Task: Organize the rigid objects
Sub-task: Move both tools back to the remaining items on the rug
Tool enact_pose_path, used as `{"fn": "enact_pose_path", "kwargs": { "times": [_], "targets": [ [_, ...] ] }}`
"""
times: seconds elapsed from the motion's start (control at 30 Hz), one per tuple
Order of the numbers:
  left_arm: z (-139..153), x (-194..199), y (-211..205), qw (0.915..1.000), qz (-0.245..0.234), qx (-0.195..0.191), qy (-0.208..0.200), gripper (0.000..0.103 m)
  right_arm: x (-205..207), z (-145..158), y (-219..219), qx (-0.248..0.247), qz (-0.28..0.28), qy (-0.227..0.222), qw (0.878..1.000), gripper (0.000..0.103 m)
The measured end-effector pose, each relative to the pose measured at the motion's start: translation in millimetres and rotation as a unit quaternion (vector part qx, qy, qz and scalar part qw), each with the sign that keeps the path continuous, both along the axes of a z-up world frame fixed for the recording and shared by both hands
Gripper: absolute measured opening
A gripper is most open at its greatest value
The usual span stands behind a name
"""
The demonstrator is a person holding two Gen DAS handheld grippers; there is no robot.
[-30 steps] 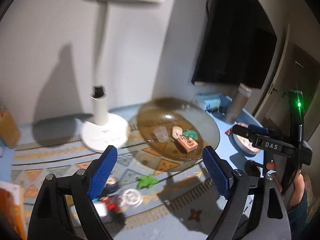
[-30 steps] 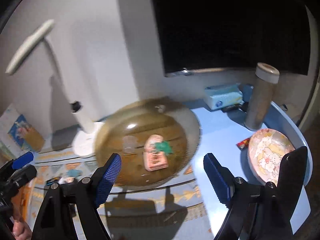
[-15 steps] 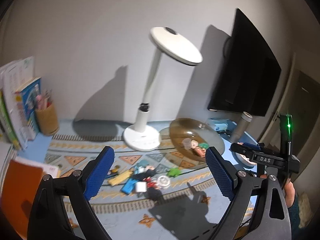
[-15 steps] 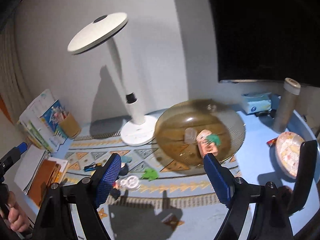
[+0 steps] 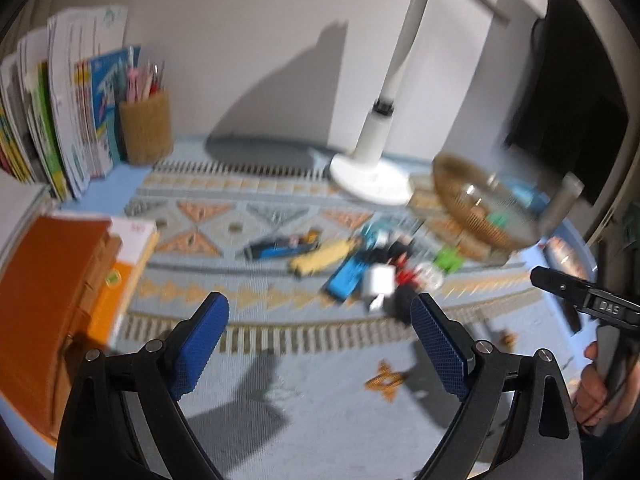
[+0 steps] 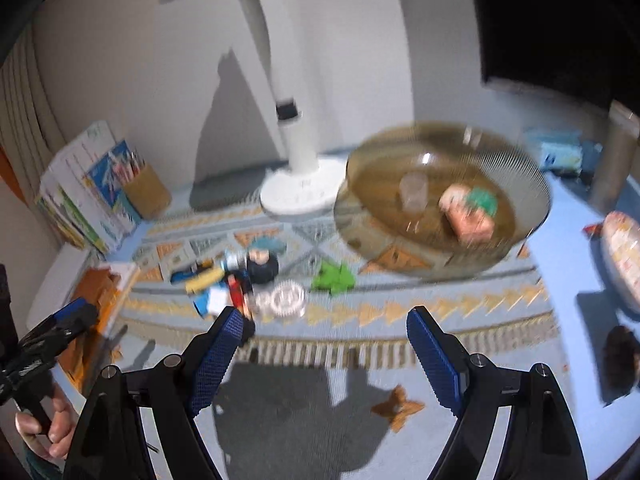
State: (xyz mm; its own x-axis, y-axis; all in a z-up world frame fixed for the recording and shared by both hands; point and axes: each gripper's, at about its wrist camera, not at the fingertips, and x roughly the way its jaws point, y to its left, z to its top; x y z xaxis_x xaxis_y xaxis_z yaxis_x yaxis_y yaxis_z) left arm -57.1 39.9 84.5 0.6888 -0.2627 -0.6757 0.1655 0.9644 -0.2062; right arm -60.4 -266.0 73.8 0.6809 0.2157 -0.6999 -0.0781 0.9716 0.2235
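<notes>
On the patterned cloth of the worktop (image 6: pixel 460 320), the small rigid objects (image 5: pixel 360 268) lie heaped left of the ribbed amber glass dish (image 6: pixel 440 200), which already holds a few pieces. Only the left wrist view shows the orange book stack (image 5: pixel 52 280); only the right shows the green leaf-shaped piece (image 6: pixel 334 278) sharply. Left gripper (image 5: pixel 320 344) and right gripper (image 6: pixel 322 354) hover with textured blue fingers spread wide, nothing between them.

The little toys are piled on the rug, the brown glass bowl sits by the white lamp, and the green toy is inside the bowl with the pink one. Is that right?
Almost. The green toy is not in the brown glass bowl; it lies on the rug just in front of it, as the right wrist view shows. The rest holds: the small toys are piled on the rug and the bowl sits by the white lamp.
</notes>
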Motion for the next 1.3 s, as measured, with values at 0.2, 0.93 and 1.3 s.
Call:
{"fn": "enact_pose_path", "kwargs": {
  "times": [0.2, 0.93, 1.3],
  "targets": [
    [-44, 9, -5, 0.9995, 0.000, 0.011, 0.029, 0.092, 11, -55, 9, -0.027, 0.012, 0.028, 0.999, 0.083],
    [-36, 64, 10, 0.9940, -0.034, 0.100, 0.029, 0.092, 37, -84, 2, 0.045, 0.032, 0.097, 0.994, 0.083],
    [-72, 143, 18, 0.9788, -0.118, 0.150, 0.074, 0.047, 81, -77, -9, 0.173, 0.012, 0.127, 0.977, 0.083]
  ]
}}
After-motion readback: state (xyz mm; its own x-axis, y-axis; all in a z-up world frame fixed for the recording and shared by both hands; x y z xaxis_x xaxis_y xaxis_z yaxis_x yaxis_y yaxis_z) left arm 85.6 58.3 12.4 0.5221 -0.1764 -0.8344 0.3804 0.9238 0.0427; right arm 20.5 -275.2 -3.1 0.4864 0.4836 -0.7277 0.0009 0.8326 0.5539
